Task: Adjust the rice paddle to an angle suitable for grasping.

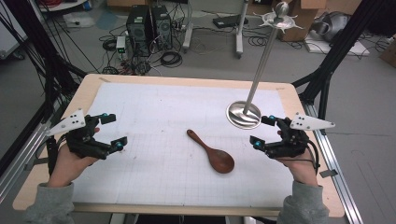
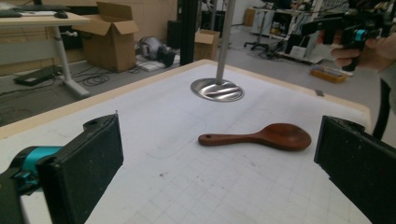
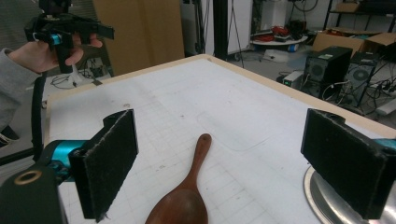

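You are holding both hands low at the near edge of the counter (image 1: 187, 80), the left claw (image 1: 112, 132) at one side and the right claw (image 1: 262, 131) at the other, each with its jaws standing wide apart and nothing between the pads. Between them, a little farther out on the white gridded mat (image 1: 154, 102), the wooden spoon (image 1: 212, 152) is lying flat, bowl toward you and to the right, handle pointing away to the left; in the right claw's view it is sitting just ahead of the jaws, and neither claw is touching it. Beyond the spoon, just past your right claw, the metal stand (image 1: 254, 79) is rising on its round base (image 1: 243, 115) to a ring of hooks at the top. If you are going for the spoon, the risks look like these: the handle is thin and lying flush on the mat, so pads closing too high would likely be sliding it away rather than gripping it; pinching the rounded bowl could be letting it squirt out. Your right claw is working close to the base, so a sideways sweep could be knocking the stand, and a tall pole on a small foot may be tipping easily.
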